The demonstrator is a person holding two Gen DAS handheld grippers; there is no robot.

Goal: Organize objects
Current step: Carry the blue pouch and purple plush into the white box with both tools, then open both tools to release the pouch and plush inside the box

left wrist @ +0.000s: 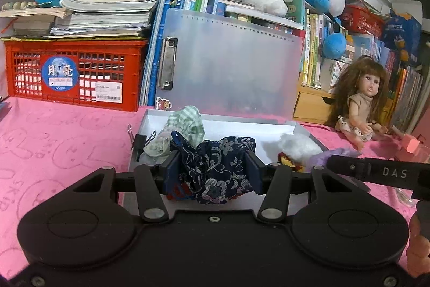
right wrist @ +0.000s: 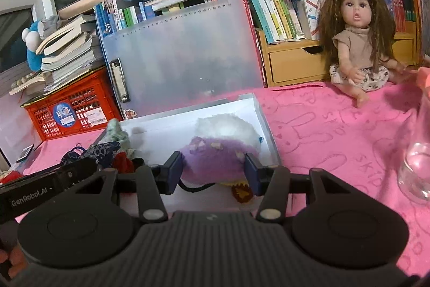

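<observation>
A shallow white box (left wrist: 301, 129) with a frosted open lid (left wrist: 231, 66) lies on the pink cloth. My left gripper (left wrist: 212, 170) is shut on a navy floral cloth (left wrist: 217, 168) over the box's front edge. A green checked cloth (left wrist: 185, 125) lies in the box behind it. My right gripper (right wrist: 213, 170) is shut on a purple fluffy item (right wrist: 212, 160) at the box's (right wrist: 262, 112) front; a white fluffy item (right wrist: 223, 127) lies behind it. The navy cloth (right wrist: 99, 152) and green cloth (right wrist: 115, 132) show at left.
A red crate (left wrist: 78, 74) under stacked books stands back left. A black binder clip (left wrist: 141, 141) lies left of the box. A doll (right wrist: 357, 45) sits back right by a wooden book rack (right wrist: 295, 63). A clear glass (right wrist: 418, 160) stands at right.
</observation>
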